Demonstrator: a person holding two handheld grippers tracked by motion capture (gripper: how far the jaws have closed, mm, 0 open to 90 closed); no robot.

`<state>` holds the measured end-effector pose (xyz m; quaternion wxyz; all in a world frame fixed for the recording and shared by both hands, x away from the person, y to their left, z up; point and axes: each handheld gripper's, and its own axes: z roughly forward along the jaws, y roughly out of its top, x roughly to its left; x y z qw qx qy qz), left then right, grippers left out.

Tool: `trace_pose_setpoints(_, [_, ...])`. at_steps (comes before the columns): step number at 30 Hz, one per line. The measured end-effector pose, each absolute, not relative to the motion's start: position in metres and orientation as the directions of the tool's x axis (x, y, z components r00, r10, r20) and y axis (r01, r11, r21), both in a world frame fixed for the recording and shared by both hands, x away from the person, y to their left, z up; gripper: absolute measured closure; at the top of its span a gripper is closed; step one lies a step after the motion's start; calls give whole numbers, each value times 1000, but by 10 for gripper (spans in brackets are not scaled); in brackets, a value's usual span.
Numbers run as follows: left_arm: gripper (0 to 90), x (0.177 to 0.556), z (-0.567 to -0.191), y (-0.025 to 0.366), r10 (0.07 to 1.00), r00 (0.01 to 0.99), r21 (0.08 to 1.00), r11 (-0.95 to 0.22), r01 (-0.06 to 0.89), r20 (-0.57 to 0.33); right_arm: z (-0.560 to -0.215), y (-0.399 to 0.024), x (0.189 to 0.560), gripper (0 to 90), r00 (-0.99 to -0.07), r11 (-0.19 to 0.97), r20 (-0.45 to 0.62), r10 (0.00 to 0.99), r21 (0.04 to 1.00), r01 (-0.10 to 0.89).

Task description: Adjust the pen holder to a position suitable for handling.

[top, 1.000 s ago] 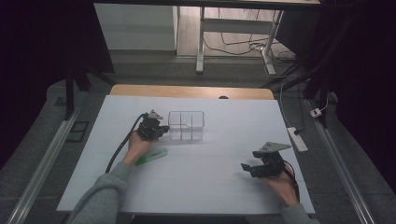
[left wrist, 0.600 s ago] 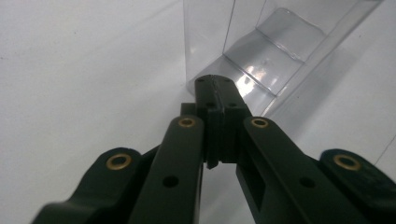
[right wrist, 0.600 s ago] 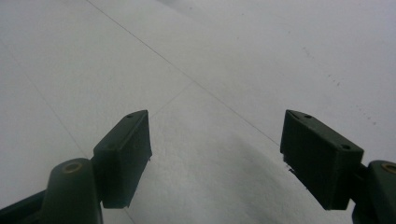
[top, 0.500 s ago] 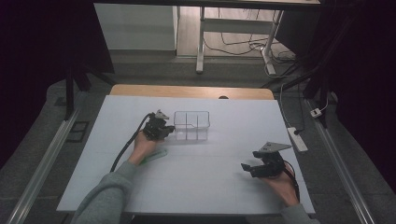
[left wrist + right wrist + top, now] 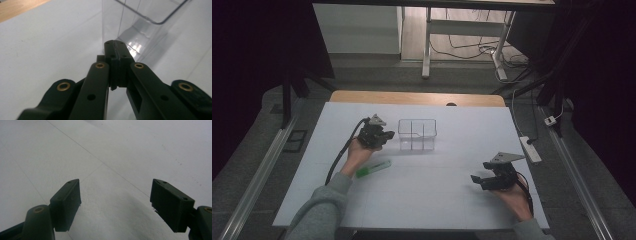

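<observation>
Left tool (image 5: 384, 136) clenched empty beside clear plastic divided box (image 5: 417, 134); could knock it. Right tool (image 5: 115, 205) released.

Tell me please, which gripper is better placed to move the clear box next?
Probably left. The left gripper, jaws shut, is right beside the clear box. The right gripper, jaws open, rests far off near the table's front right.
</observation>
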<state>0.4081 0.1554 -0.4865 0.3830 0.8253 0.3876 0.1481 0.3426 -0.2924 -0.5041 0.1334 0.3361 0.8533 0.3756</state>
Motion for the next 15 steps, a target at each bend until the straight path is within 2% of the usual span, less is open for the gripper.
trace_pose_setpoints(6, [870,395,-478,164,735,677,744,-428,513,-43,-501,-294,343,244,-736,481,29,676,739,471])
trace_pose_setpoints(11, [675,387,-473,166,718,695,719,-479,504,-9,-501,-293,343,244,-742,479,35,669,743,467])
trace_pose_setpoints(15, [573,384,-471,170,703,711,700,-499,512,-18,-502,-292,343,243,-745,481,35,666,743,465])
